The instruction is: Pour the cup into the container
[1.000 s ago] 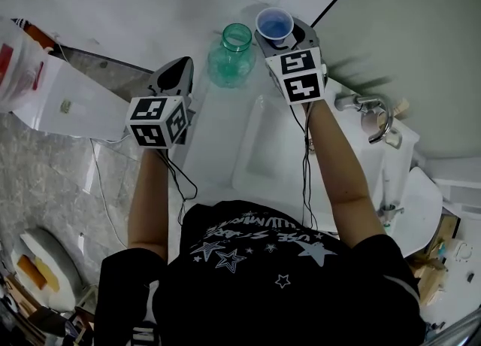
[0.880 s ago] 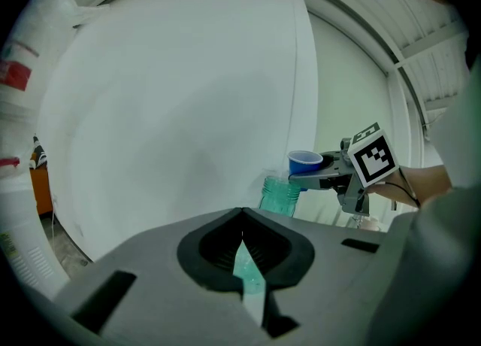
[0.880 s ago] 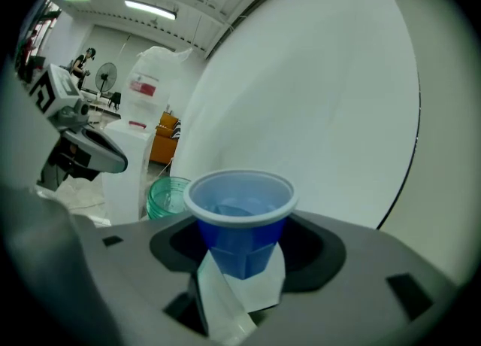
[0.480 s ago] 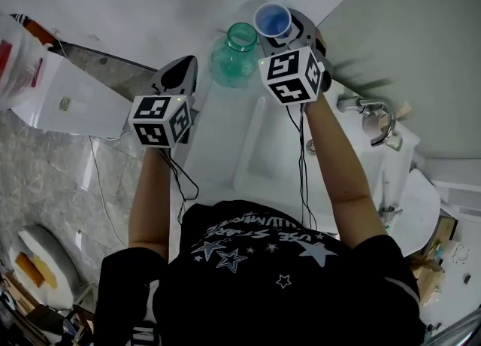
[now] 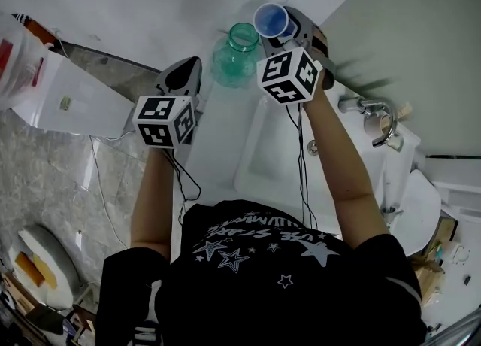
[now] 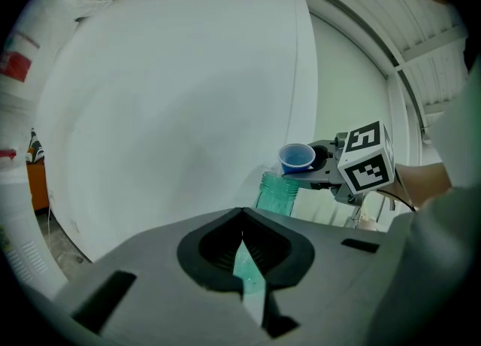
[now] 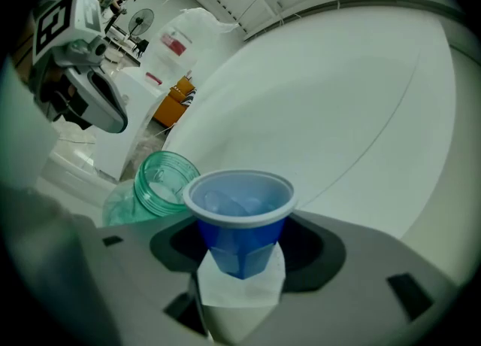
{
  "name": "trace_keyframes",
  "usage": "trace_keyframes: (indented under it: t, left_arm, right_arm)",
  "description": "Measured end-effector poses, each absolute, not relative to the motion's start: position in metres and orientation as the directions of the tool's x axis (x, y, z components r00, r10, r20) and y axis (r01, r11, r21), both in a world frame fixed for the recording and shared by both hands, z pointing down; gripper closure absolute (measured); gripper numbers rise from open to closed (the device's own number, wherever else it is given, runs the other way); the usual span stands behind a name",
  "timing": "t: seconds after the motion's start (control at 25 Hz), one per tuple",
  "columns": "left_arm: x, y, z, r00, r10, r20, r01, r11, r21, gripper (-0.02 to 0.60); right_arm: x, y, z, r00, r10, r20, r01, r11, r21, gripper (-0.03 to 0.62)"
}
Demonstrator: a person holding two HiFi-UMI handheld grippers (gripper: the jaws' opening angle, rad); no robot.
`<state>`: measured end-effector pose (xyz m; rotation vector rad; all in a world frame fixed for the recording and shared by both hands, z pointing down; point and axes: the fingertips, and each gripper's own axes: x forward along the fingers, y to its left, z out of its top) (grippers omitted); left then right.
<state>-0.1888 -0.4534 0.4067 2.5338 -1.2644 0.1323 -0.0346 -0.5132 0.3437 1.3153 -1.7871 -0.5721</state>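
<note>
A small blue cup with pale contents sits upright in my right gripper, which is shut on its lower body. The right gripper view shows the cup close up, just right of the open mouth of a green glass jar. In the head view the jar stands on the white counter, its mouth just left of the cup. My left gripper hovers left of the jar, jaws shut and holding nothing. In the left gripper view the gripper points at the jar and cup.
A white sink basin lies below the right arm, with a metal faucet to its right. A white box and a plastic bag stand at the left. A white wall rises right behind the jar.
My right gripper has shifted a little left and turned, bringing the cup closer to the jar's mouth. The left gripper has barely moved.
</note>
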Motion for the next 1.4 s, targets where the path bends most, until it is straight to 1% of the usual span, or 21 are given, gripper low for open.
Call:
trace_keyframes:
  t: [0.84,1.2,1.4]
  left_arm:
    - [-0.186,-0.4493,0.4089,0.617,-0.755,0.223,-0.786,-0.574,0.231,0.571]
    - [-0.1854,-0.4491,0.4107,0.62,-0.753,0.223,-0.783,-0.575,0.236,0.571]
    - [-0.1858,-0.4488,0.4121,0.619,-0.753,0.225,-0.784,-0.573,0.237,0.571]
  right_arm:
    - [-0.0387,-0.5167,0.3448,-0.058,-0.953,0.297,-0.376,0.296,0.878,0.326]
    - [-0.0381,-0.5171,0.3437,-0.053,-0.958,0.281,-0.364,0.28,0.888,0.327]
    - [-0.0379,-0.518,0.3433,-0.041,-0.963,0.267,-0.317,0.266,0.91,0.327]
